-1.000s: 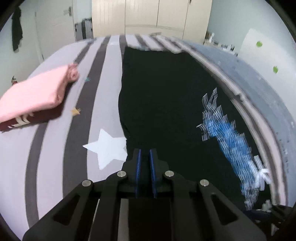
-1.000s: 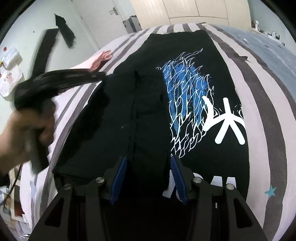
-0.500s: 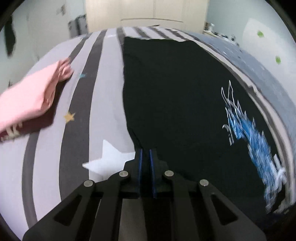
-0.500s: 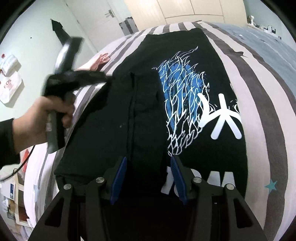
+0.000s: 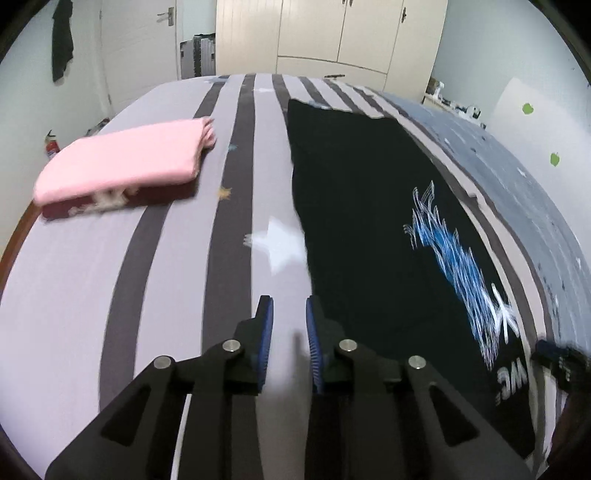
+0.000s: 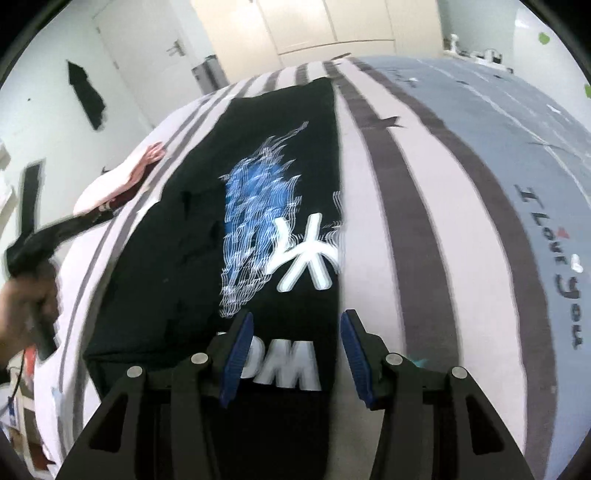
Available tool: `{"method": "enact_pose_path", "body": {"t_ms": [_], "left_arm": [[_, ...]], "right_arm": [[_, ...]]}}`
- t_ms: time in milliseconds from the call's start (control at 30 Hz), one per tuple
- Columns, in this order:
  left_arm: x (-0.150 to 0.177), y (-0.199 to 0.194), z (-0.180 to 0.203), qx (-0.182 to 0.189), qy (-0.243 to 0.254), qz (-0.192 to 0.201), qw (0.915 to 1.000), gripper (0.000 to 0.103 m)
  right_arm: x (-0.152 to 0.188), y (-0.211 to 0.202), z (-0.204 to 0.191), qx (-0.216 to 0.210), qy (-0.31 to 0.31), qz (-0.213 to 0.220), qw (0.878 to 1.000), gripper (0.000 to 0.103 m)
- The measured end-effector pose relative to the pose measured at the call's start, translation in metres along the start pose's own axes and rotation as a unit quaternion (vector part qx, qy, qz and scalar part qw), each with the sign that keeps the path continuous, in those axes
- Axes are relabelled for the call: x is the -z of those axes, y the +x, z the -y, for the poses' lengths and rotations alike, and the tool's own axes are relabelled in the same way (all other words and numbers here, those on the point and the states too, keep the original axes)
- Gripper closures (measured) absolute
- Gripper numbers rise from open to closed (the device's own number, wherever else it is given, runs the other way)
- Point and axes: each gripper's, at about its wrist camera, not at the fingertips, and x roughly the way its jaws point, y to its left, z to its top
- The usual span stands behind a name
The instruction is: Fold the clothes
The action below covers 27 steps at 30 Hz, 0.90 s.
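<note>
A black T-shirt (image 5: 369, 236) with a blue and white print lies flat on the striped bed, its left side folded over toward the middle; it also shows in the right wrist view (image 6: 229, 229). My left gripper (image 5: 289, 314) is open and empty, above the bedsheet just left of the shirt's edge. My right gripper (image 6: 295, 321) is open and empty, above the shirt's near right part with the white letters. The left gripper and the hand that holds it (image 6: 33, 266) show at the left of the right wrist view.
A folded pink garment on a dark red one (image 5: 125, 166) lies on the bed (image 5: 110, 280) at the left. A grey-blue quilt (image 6: 498, 155) covers the bed's right side. Wardrobe doors (image 5: 325, 33) and a door stand beyond the bed.
My left gripper has let go of the shirt's edge, opened, and moved left off the shirt. My right gripper has opened wider, let go of the fold and shifted right.
</note>
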Motion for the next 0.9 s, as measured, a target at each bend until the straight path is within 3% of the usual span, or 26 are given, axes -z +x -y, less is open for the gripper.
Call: {"method": "enact_pose_path", "body": {"t_ms": [167,467,533,633,900], "left_arm": [[0.054,-0.036,0.019,-0.018,-0.007,-0.013,0.9997,0.082],[0.116,-0.085,0.048,-0.035,-0.065,-0.024,0.9970,0.081],[0.121,-0.093,0.053,-0.039,-0.067,-0.022,0.9967,0.077],[0.124,-0.095,0.055,-0.045,-0.069,-0.020,0.9964,0.056],[0.125,-0.077,0.051,-0.042,-0.050,-0.024,0.9976,0.054]], "right_arm": [[0.004,-0.014,0.011,0.005,-0.006,0.004,1.000,0.058],[0.041,-0.041,0.007,0.018,-0.049,-0.026,0.998,0.057],[0.049,-0.048,0.008,0.016,-0.052,-0.029,0.998,0.058],[0.057,-0.055,0.015,0.015,-0.038,-0.033,0.999,0.057],[0.083,-0.045,0.021,-0.002,-0.004,-0.043,0.999,0.057]]}}
